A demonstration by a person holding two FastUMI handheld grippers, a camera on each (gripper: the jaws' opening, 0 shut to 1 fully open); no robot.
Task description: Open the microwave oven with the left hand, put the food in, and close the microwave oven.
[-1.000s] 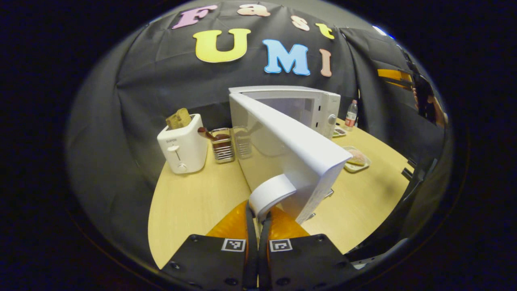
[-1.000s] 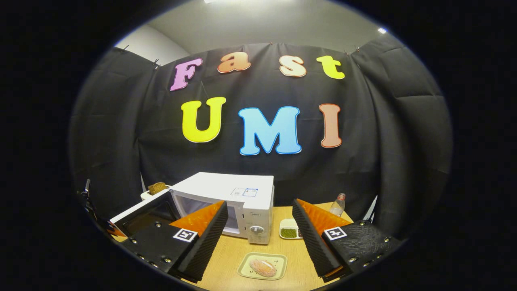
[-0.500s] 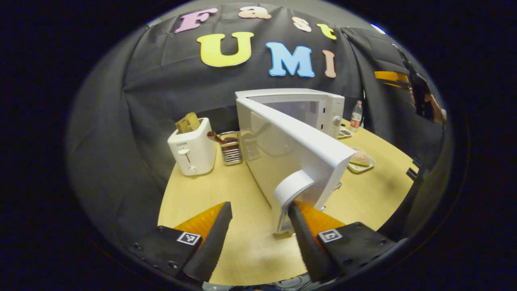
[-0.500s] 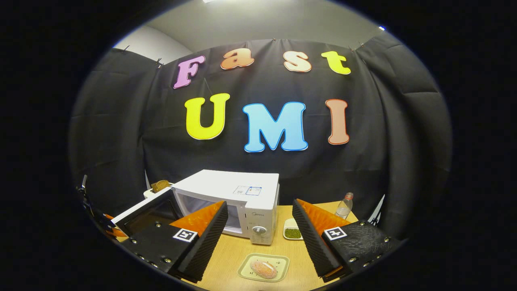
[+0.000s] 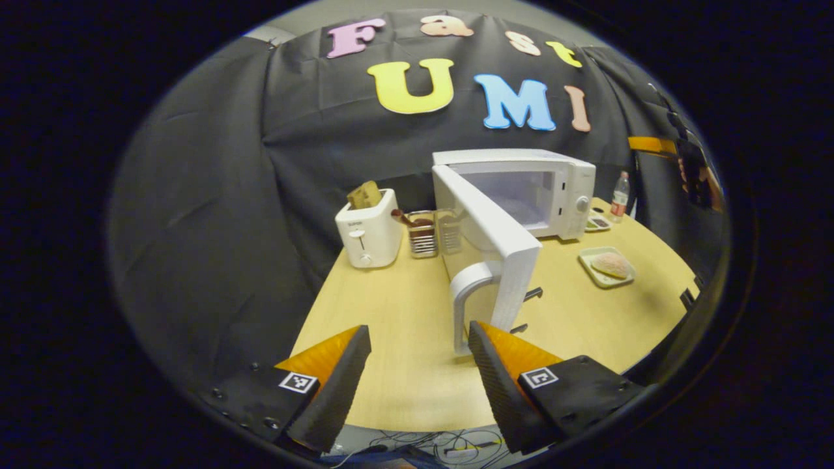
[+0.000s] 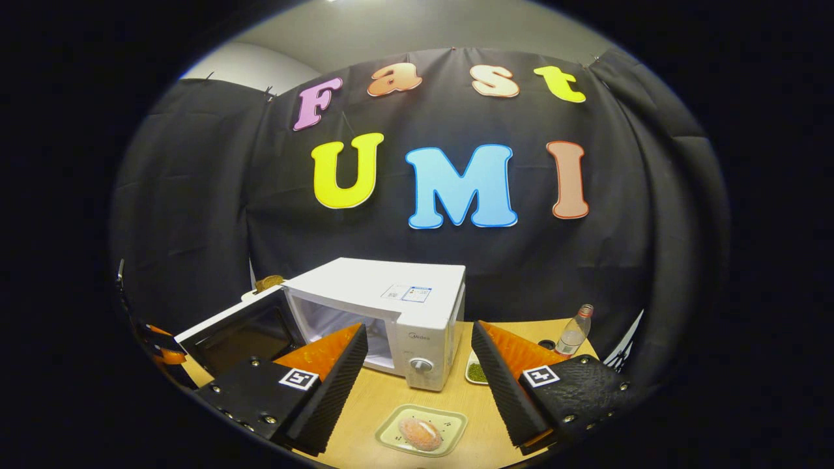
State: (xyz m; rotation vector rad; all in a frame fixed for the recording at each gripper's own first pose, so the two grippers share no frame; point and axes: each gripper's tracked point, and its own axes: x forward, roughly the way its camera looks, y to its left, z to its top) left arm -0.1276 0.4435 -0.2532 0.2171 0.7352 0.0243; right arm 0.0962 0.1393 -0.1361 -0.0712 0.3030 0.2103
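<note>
Left gripper view is showing the left gripper (image 5: pixel 417 374) at the bottom centre with its two fingers spread wide and holding nothing, hovering over the pale wooden table (image 5: pixel 391 326). Left of centre, a white two-slot toaster (image 5: pixel 369 228) with a slice of bread is standing beside a small wire rack (image 5: pixel 423 234). At centre, the white microwave oven (image 5: pixel 521 189) is sitting with its white door (image 5: pixel 488 251) swung wide open, and the curved white handle (image 5: pixel 468 296) is hanging just beyond the gripper's right-hand finger; I cannot tell whether they are touching. Toward the right, a pale rectangular tray of pinkish food (image 5: pixel 609 266) is lying on the table in front of the oven, and a clear plastic bottle (image 5: pixel 619 189) is standing farther back.

Right gripper view is showing the right gripper (image 6: pixel 420 384) at the bottom, its fingers likewise standing wide apart and empty, with the food tray lying on the table between them at bottom centre.
</note>
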